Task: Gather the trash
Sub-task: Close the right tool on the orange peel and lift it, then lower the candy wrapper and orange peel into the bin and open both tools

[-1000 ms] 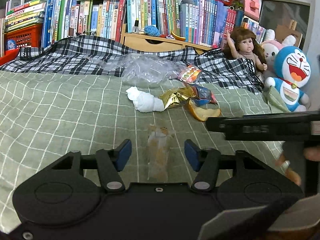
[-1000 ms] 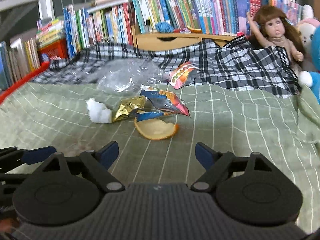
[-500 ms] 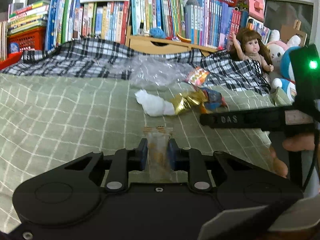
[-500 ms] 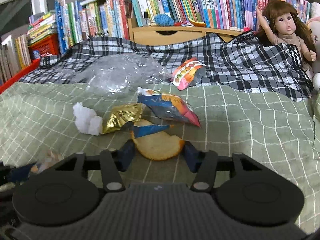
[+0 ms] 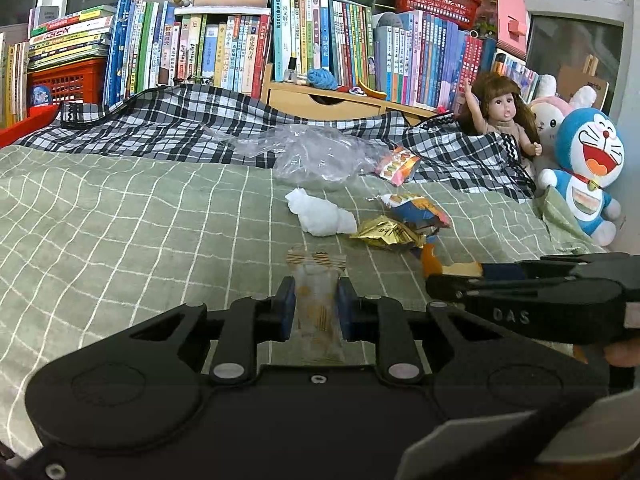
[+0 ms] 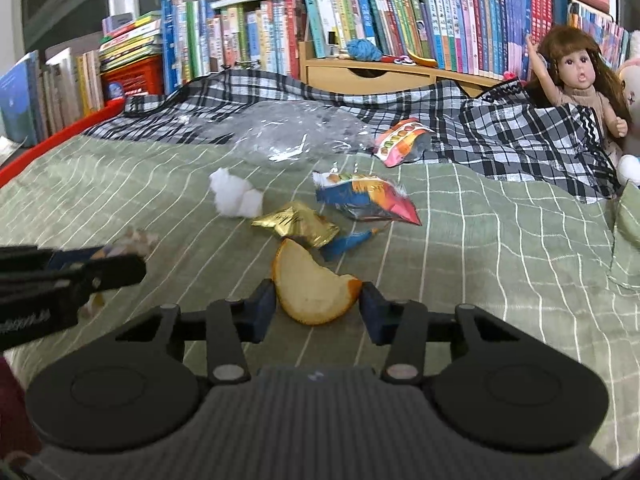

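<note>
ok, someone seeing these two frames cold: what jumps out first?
Probably the left gripper, shut on a clear snack wrapper just above the green checked bedspread, and the right gripper with its pads at either side of an orange peel. Next, the litter ahead: white tissue, gold foil wrapper, crumpled clear plastic bag. Behind, a wall of books, with a doll at right.

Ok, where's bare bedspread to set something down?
Open green bedspread left of the tissue, and right of the wrappers toward the plaid blanket. Crowded mid-bed: tissue, gold foil, wrappers, peel, plastic bag.
</note>
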### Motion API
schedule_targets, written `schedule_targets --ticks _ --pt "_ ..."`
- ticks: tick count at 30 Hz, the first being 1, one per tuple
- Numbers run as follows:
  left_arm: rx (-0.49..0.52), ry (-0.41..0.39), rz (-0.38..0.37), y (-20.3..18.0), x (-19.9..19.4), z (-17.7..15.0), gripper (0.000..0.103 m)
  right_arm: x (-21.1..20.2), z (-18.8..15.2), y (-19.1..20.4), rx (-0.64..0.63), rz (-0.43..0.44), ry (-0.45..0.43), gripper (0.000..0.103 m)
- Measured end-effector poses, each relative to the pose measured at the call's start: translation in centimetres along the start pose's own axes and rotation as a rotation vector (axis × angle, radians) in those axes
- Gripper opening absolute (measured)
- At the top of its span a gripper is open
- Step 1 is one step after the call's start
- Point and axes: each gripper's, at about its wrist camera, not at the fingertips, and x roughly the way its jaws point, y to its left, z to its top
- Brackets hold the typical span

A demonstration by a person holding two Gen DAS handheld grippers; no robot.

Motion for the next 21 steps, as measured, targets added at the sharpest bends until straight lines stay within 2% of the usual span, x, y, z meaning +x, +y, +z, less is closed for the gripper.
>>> schedule_targets --ticks 6,21 --pt "-0.001 0.005 -0.002 0.1 -1.4 -0.9 0.021 -2.1 -1.3 0.4 0.005 0.023 -0.006 0.050" --pt "0.019 0.051 -0.043 -0.4 -7.6 -5.5 0.021 -8.8 -6.4 3.1 0.014 0.083 -0.007 0.050"
